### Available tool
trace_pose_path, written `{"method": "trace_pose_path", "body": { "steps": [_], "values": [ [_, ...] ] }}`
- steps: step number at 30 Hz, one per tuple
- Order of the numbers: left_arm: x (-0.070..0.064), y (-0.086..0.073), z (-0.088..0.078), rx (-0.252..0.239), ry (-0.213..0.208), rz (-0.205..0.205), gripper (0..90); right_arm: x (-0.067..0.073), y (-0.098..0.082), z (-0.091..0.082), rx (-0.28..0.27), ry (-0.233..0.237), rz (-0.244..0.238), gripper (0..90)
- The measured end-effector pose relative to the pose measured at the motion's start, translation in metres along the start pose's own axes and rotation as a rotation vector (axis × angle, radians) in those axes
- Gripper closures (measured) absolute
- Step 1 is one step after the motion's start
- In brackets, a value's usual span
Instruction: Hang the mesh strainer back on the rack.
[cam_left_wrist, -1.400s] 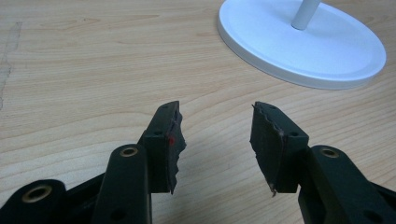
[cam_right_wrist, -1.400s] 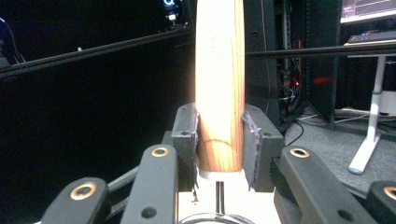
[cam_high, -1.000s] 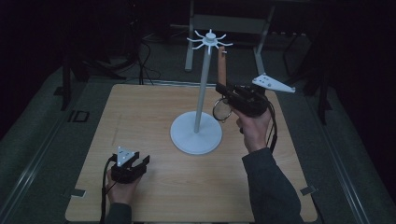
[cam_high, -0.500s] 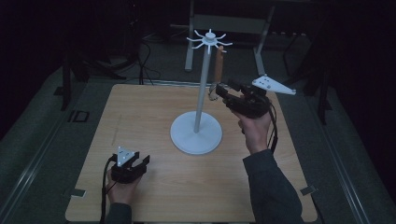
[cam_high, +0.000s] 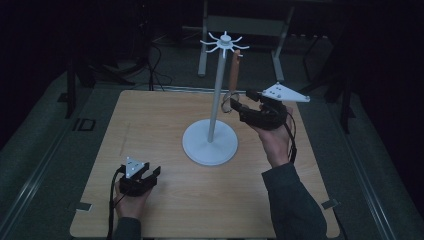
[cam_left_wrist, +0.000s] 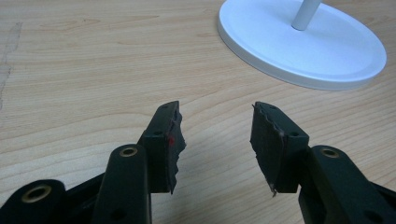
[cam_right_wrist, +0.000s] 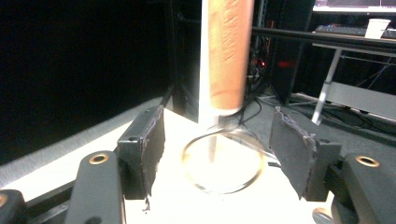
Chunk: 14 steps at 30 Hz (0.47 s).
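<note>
My right gripper (cam_high: 239, 106) jaws just opened off the hanging whisk (cam_right_wrist: 227, 60); left gripper (cam_left_wrist: 217, 140) jaws apart too. Light, swingy thing, so I'd grab the stiff handle.

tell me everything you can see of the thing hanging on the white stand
The hanging tool has a long brownish-orange handle that looks wooden or plastic, and a thin wire ring at its lower end. It hangs upright from an arm at the top of the white stand, close beside the pole. The ring sits between the open jaws of the right gripper, whose pads stand clear of it. It looks motion-blurred.
</note>
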<state>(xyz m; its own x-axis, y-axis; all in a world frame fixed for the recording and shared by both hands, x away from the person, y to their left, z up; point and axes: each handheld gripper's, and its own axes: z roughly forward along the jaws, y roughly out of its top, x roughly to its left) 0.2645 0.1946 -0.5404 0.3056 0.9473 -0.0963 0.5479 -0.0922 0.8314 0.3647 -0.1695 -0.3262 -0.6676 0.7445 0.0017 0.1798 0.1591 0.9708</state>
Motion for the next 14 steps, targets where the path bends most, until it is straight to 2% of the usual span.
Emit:
{"method": "trace_pose_path", "body": {
  "steps": [8, 14],
  "values": [
    [0.0, 0.0, 0.0, -0.001, 0.0, -0.001, 52.7, 0.0, -0.006, 0.0, 0.085, -0.011, -0.035, 35.5],
    [0.0, 0.0, 0.0, -0.001, -0.001, -0.001, 52.7, -0.008, -0.02, -0.003, 0.144, -0.014, -0.039, 35.5]
  ]
}}
